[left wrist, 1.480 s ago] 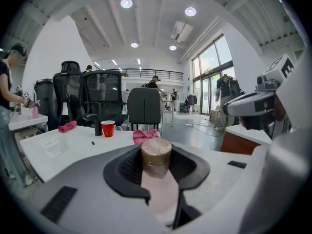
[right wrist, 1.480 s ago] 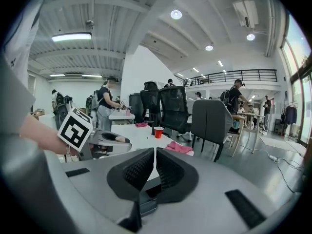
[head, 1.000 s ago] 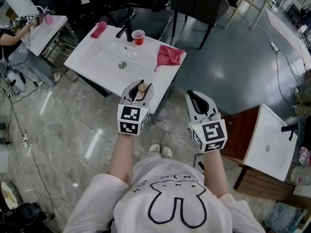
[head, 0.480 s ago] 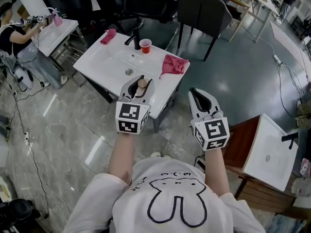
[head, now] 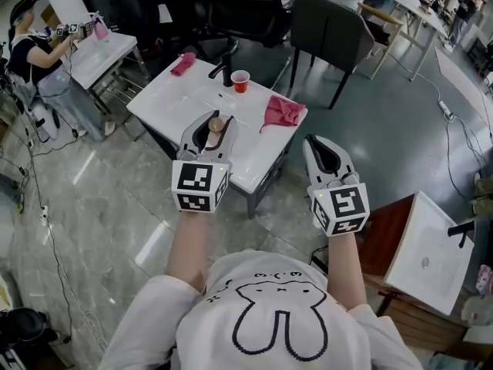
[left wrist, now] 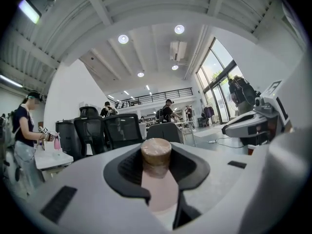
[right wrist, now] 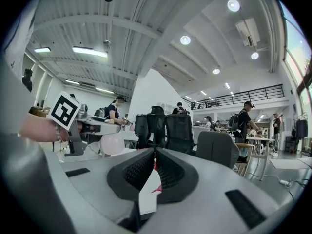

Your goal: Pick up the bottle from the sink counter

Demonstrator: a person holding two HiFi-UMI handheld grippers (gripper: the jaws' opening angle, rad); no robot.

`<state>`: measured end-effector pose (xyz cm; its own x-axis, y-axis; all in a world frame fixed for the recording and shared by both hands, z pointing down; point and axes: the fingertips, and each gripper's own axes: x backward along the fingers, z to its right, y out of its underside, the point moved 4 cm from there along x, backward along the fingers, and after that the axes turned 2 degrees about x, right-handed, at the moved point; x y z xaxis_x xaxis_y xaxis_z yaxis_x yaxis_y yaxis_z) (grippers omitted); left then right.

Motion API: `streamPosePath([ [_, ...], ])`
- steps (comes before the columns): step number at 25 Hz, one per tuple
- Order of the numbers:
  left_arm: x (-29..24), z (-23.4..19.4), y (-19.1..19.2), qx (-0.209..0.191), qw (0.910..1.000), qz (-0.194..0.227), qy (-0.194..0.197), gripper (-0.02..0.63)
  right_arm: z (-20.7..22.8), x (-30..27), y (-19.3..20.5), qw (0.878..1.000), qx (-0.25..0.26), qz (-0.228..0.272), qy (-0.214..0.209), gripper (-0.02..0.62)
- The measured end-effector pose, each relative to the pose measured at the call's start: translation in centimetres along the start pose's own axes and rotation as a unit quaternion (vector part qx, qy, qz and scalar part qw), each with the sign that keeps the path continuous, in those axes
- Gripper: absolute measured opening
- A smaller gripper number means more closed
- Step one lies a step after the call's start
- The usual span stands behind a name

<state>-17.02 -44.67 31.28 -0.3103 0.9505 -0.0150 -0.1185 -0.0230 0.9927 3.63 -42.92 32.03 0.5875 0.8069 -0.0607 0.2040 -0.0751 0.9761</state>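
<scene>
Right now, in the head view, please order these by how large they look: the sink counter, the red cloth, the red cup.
Largest to smallest:
1. sink counter
2. red cloth
3. red cup, clearly smallest

There is one bottle (head: 216, 124). The sink counter (head: 250, 156) carries one red cup (head: 240, 81) and one black faucet (head: 223, 69) at its far edge. It also carries two cloths: one red cloth (head: 183, 63) at its far left corner and another red cloth (head: 283, 112) at its right edge.

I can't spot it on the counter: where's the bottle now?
The bottle is gripped in the left claw; in the head view it shows left of centre, over the sink counter, left of the pink cloth.
</scene>
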Motion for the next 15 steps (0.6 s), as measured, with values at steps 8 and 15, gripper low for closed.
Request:
streamPosePath([
  [8, 2.6, -3.0, -2.9, -0.015, 0.9981, 0.033, -0.051, 0.127, 0.8, -0.4, -1.7, 1.0, 0.005, 0.023, 0.006, 0.037],
  [15, 5.1, -5.6, -4.4, -0.03, 0.994, 0.045, -0.095, 0.127, 1.7, -0.3, -3.2, 0.998, 0.0, 0.05, 0.023, 0.037],
])
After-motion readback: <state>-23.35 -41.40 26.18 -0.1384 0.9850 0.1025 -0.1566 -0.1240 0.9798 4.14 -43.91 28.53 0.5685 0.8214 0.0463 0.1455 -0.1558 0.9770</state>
